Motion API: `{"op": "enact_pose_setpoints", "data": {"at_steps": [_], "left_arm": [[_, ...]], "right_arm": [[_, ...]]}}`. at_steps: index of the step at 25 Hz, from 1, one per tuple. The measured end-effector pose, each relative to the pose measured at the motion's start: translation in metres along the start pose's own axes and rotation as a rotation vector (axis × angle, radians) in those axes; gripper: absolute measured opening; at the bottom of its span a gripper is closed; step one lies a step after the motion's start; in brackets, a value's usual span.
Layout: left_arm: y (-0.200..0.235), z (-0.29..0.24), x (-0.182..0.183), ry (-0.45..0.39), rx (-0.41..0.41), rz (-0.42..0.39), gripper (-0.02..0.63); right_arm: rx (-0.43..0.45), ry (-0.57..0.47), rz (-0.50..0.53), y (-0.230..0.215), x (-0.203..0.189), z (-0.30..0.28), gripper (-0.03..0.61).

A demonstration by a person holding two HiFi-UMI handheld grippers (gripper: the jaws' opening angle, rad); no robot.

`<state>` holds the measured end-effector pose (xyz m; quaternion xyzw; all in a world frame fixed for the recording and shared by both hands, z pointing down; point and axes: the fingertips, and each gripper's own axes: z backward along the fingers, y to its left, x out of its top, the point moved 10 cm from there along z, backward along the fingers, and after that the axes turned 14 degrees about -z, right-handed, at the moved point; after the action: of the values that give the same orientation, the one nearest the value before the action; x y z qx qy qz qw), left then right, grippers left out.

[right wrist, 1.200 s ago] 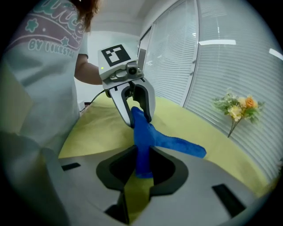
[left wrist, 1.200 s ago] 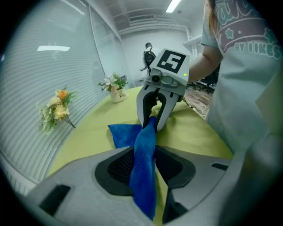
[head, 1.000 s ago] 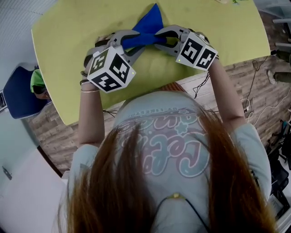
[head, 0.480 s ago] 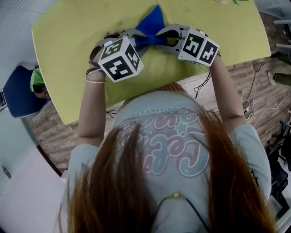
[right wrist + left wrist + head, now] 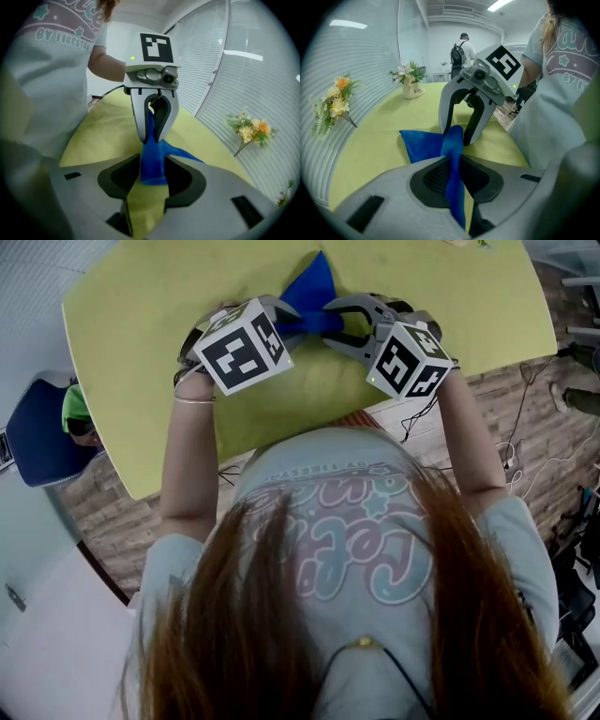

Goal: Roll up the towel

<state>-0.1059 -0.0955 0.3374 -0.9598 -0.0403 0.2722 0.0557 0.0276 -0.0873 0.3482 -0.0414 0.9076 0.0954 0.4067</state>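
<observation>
One towel point(image 5: 314, 292), two tools: my left tool point(image 5: 453, 173), just closing, pinches it; my right tool point(image 5: 152, 176), just opening, sits loose around it.

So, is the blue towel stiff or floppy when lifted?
Probably floppy: the blue towel is bunched into a narrow band, its free corner slack on the table. Likely light too: the cloth looks thin.

Your blue cloth towel point(image 5: 315, 296) is gathered along its middle into a narrow bunched band, standing on edge over the yellow-green tabletop point(image 5: 141, 343) near its front edge; one pointed corner fans out flat on the far side
</observation>
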Motion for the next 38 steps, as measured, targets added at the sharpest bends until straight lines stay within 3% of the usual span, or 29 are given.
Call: {"op": "enact_pose_setpoints", "data": {"at_steps": [4, 6, 8, 12, 18, 21, 25, 33, 38], "left_arm": [[0.004, 0.003, -0.001, -0.010, -0.023, 0.016, 0.061], [0.005, 0.003, -0.001, -0.011, -0.028, 0.013, 0.061], [0.004, 0.003, -0.001, -0.006, -0.016, -0.006, 0.061], [0.000, 0.006, -0.003, -0.016, 0.075, -0.070, 0.069], [-0.004, 0.027, -0.005, -0.060, 0.201, -0.089, 0.081], [-0.008, 0.034, 0.001, -0.078, 0.266, -0.153, 0.081], [-0.017, 0.024, 0.005, -0.047, 0.231, -0.212, 0.080], [-0.012, 0.009, -0.002, -0.002, 0.201, -0.185, 0.080], [-0.006, 0.002, -0.004, -0.001, 0.188, -0.153, 0.080]], "right_arm": [[-0.026, 0.036, 0.036, 0.004, -0.003, -0.007, 0.179], [-0.019, 0.050, 0.034, 0.002, -0.005, -0.011, 0.125], [0.011, 0.047, -0.002, 0.000, -0.007, -0.011, 0.119], [0.080, 0.032, -0.121, -0.010, -0.009, -0.012, 0.097], [0.170, 0.021, -0.266, -0.022, -0.011, -0.015, 0.089], [0.219, 0.015, -0.332, -0.030, -0.015, -0.017, 0.087], [0.268, 0.008, -0.394, -0.036, -0.018, -0.018, 0.087], [0.301, 0.035, -0.428, -0.039, -0.015, -0.023, 0.086], [0.265, 0.030, -0.410, -0.037, -0.015, -0.021, 0.103]]}}
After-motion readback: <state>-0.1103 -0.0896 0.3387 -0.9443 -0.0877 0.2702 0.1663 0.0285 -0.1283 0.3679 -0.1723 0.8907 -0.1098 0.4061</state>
